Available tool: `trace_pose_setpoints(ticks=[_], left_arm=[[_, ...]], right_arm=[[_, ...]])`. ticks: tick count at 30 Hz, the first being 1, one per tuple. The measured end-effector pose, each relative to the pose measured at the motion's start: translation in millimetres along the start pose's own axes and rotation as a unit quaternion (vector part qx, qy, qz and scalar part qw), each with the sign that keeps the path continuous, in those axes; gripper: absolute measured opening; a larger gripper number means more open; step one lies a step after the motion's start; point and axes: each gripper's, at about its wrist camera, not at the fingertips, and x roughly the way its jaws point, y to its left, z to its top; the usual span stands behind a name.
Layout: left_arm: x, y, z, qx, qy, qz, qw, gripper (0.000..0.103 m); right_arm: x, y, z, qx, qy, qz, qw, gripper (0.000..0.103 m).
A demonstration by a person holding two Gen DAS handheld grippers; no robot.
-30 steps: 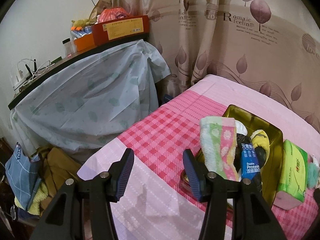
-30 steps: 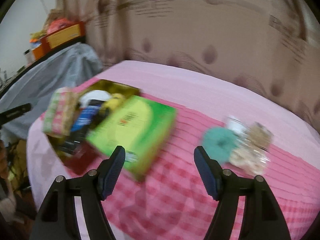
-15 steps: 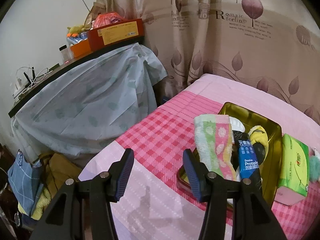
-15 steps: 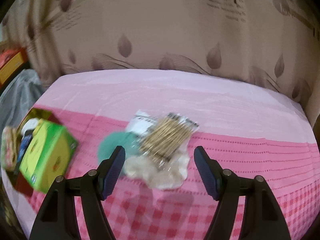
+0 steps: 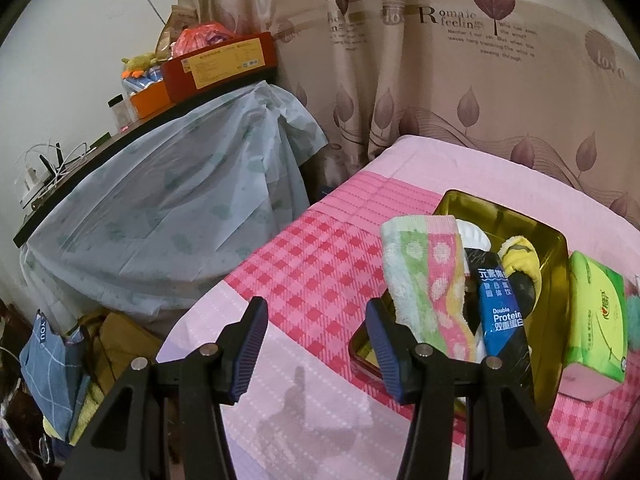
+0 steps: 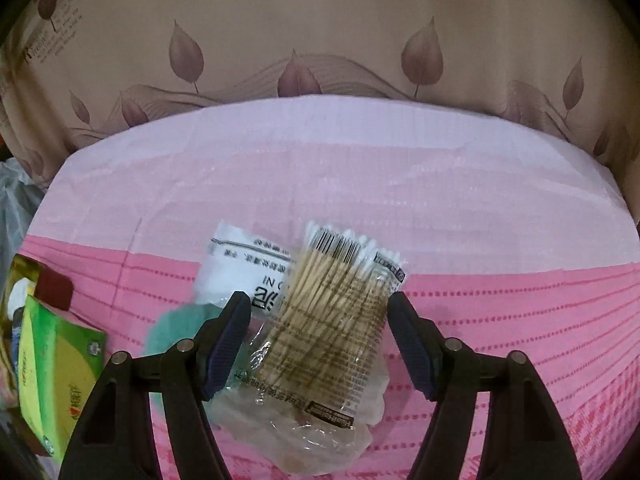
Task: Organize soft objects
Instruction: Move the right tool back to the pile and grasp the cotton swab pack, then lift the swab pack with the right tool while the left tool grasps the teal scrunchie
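The right gripper (image 6: 316,334) hangs spread and empty, straddling the packet of cotton swabs (image 6: 332,312) on the bed; its sticks run away from the fingers, probably tilted slightly right. The left gripper (image 5: 316,346) waits released beside the tin (image 5: 554,276).

Woven pink checked cloth covers the bed (image 5: 320,272). Glossy metal tin (image 5: 556,264) holds a terry towel (image 5: 424,276). Clear crinkled plastic bag (image 6: 332,312) encloses wooden cotton swabs. Matt printed curtain (image 6: 320,40), upper frame.
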Motion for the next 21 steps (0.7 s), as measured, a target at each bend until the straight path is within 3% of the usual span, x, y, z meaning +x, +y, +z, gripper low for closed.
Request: trace_pose_setpoints(ticks=[8, 15, 21], left_arm=[[1.4, -3.9, -0.6, 0.008, -0.001, 0.000, 1.0000, 0.052], [-0.7, -6.4, -1.3, 0.012, -0.005, 0.002, 0.9999, 0.052], [-6.7, -10.5, -0.7, 0.022, -0.017, 0.004, 0.9996, 0.052]], right_arm=[[-8.3, -17.1, -15.7, -0.013, -0.013, 0.020, 1.000, 0.036], [-32.7, -33.3, -34.3, -0.015, -0.049, 0.051, 0.997, 0.030], [-48.2, -48.7, -54.8, -0.037, -0.066, 0.041, 0.996, 0.030]])
